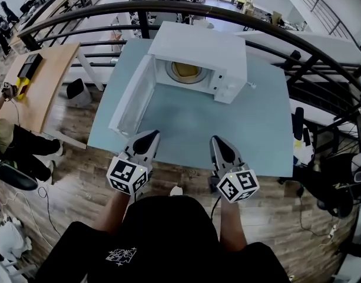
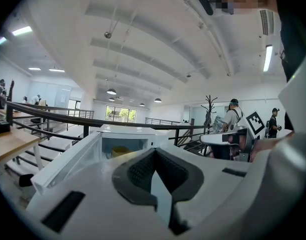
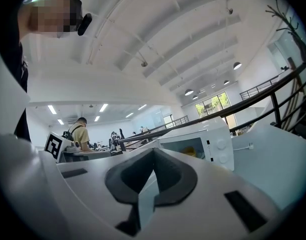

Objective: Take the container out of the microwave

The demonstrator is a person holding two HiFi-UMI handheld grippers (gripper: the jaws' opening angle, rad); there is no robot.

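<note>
The round yellow container (image 1: 186,71) sat inside the open white microwave (image 1: 204,43), far across the pale blue worktop (image 1: 186,128). The left gripper (image 1: 149,137) and right gripper (image 1: 219,141), both closed and empty, hung at the near edge, about equally distant from it.

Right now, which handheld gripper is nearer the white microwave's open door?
The left gripper, just short of the open door; the right gripper sits farther right, over the light blue table.

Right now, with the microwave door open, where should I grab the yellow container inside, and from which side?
Probably its near rim, coming straight in through the front opening: the yellow container sits inside the microwave, walled on every other side. The door hangs open at the left, so the right claw has the clearer path.
</note>
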